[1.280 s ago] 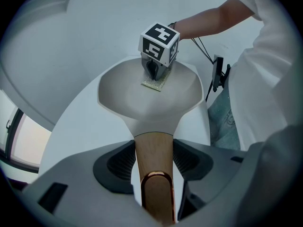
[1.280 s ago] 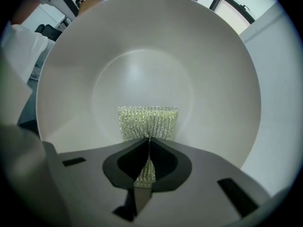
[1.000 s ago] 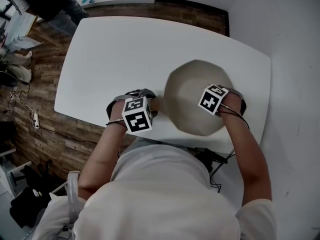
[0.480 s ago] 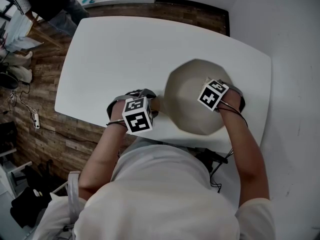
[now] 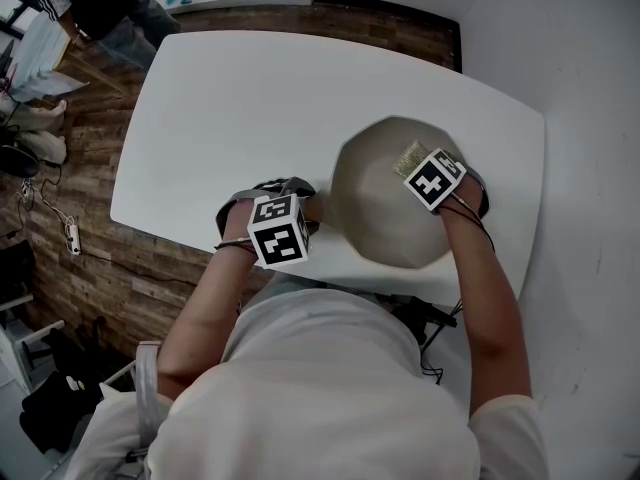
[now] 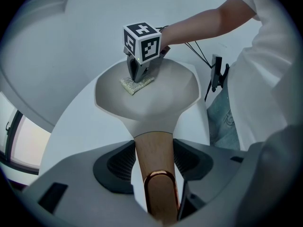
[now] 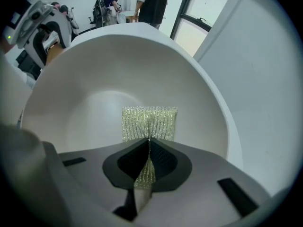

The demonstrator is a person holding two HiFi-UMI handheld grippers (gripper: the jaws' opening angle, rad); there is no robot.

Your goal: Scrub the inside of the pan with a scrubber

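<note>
Right gripper view shows the right gripper (image 7: 149,143) with its dark, ribbed pads pressed together on a thin scrubber (image 7: 149,122), a rectangle of glittery yellow-green woven mesh. The pinch creases the mesh down its middle, and the free part fans out past the jaw tips and lies against the inner wall of the pan (image 7: 94,79). That wall is smooth, matte and off-white, curving down like a bowl to a flatter round bottom. From the head view the pan's rim looks faceted, close to an octagon, and the scrubber sits inside the pan on the side far from the handle (image 6: 154,174), just under the rim. The black-and-white marker cube (image 5: 434,179) of this gripper stands over that same part of the pan. On the opposite side of the pan, the left gripper (image 6: 154,148) is clamped on the handle, one grey jaw with a dark grid-textured pad on each flank of it. The handle is a rounded bar of pale wood that meets a tapering white neck of the pan, and its free end carries a shiny copper-coloured loop. Under the pan lies a table (image 5: 230,108) with a plain white, smooth top and rounded corners. Beyond the table, away from the pan, runs a floor (image 5: 80,168) of dark wooden planks. The person's white shirt (image 5: 320,388) fills the near side of the pan.
</note>
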